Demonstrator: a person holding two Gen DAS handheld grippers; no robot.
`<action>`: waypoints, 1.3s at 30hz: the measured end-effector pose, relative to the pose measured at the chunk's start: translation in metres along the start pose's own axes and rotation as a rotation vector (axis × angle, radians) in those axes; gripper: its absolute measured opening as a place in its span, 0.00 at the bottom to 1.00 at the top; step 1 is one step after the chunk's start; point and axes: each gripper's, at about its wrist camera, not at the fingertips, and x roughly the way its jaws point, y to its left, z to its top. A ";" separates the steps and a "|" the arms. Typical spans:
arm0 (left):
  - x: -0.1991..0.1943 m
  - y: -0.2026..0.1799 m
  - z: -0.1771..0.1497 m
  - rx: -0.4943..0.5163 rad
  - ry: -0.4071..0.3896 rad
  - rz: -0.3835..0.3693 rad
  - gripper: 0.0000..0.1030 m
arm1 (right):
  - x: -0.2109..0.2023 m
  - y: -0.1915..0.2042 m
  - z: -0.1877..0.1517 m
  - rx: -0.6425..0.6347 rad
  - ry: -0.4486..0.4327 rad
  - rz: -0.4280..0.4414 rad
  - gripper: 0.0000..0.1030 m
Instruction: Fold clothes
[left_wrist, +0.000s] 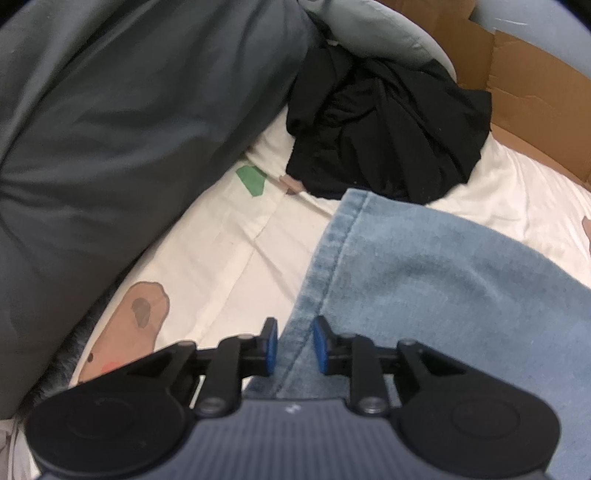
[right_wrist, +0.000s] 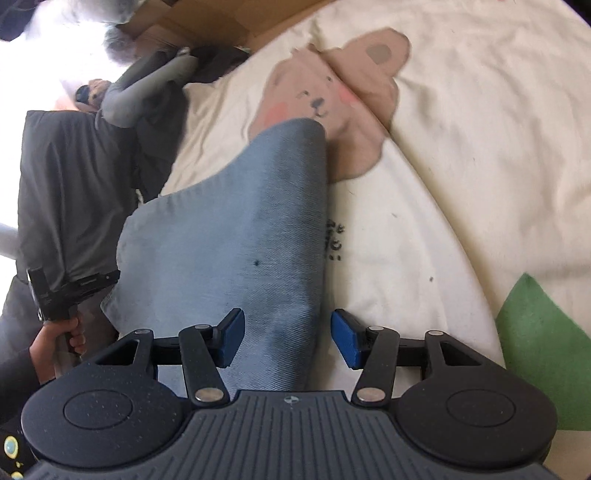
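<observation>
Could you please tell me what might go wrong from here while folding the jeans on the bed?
Both grippers stand open over the jeans, so the denim could slump out of its fold. The left gripper straddles only the seam edge and may pinch one layer. The black garment lies touching the jeans' hem and could get dragged along.

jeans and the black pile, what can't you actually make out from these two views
- Jeans: left wrist view, waistband and full length cut off by the frame edge and the left gripper body.
- Black clothes: left wrist view, bunched, garment type unreadable.
- Small print on the bedsheet: right wrist view, motion-blurred, partly behind the denim.
</observation>
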 end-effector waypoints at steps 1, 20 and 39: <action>0.001 0.000 -0.001 0.002 -0.004 0.000 0.24 | 0.001 0.000 0.000 0.006 0.002 0.008 0.50; 0.007 0.006 -0.009 -0.009 -0.030 0.006 0.41 | 0.042 -0.014 0.007 0.171 0.101 0.162 0.35; -0.020 -0.017 0.003 0.044 -0.014 0.068 0.29 | 0.012 0.001 0.032 0.149 0.086 0.198 0.04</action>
